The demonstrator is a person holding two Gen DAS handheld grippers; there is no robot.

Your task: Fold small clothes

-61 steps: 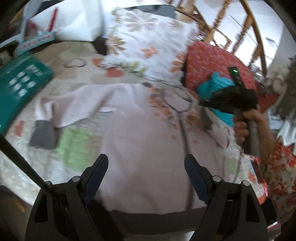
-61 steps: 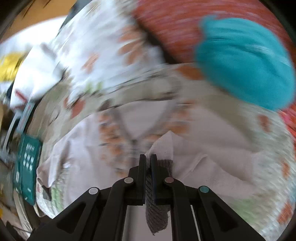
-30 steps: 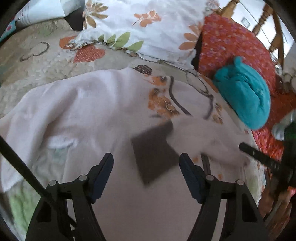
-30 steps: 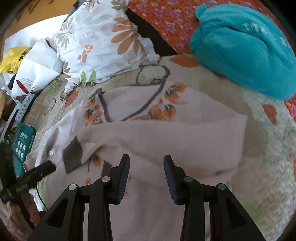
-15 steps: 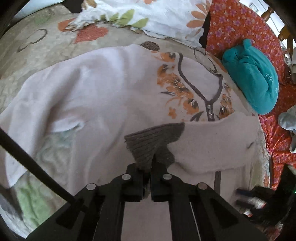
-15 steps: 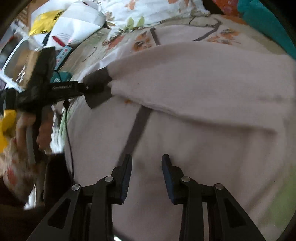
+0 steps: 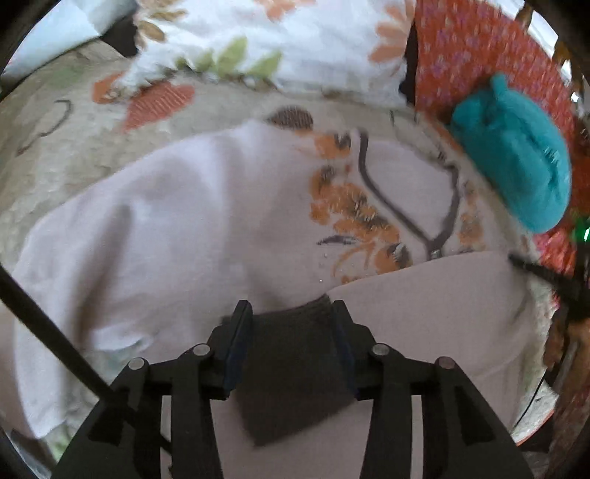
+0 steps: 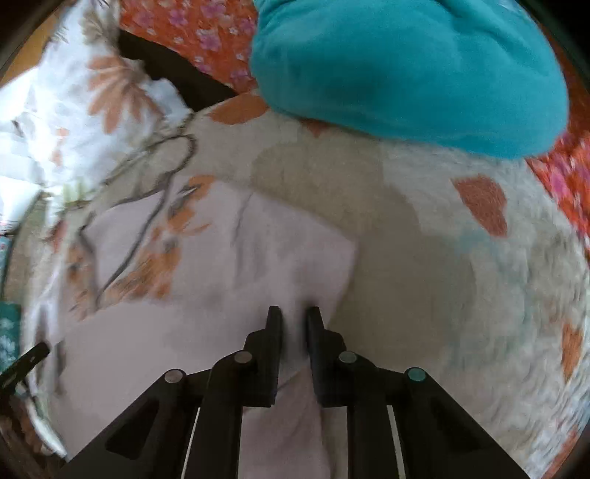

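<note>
Pale pink sweater [image 7: 191, 228] lay spread flat on a quilted bedspread [image 7: 66, 147], neckline toward the pillows, orange flower embroidery [image 7: 350, 217] flanking a dark V-shaped trim. One sleeve [image 7: 435, 294] lay folded across the chest, ending in a dark grey ribbed cuff [image 7: 291, 372]. Left gripper [image 7: 291, 313] hovered over that cuff with jaws parted, one finger at each side of the dark patch, nothing pinched between them; could not tell whether the tips touched the fabric. Seen from the other side, the right gripper [image 8: 293, 317] sat low at the sweater's folded edge [image 8: 228, 265], close to where pink cloth met bare bedspread [image 8: 424, 258]. Jaws nearly together, a narrow gap left, a ridge of pink fabric rising between the fingers; could not tell whether pinched or merely standing in the gap. Teal bundle of cloth [image 8: 405, 70] rested beyond the sweater on a red flowered cover [image 8: 191, 33], well apart from both grippers. White pillow with orange and green leaf print [image 7: 280, 40] lay just past the neckline. Dark tip of the right tool [image 7: 542, 274] showed at the right edge of the left view, beside the folded sleeve. Much of both views blurred.
</note>
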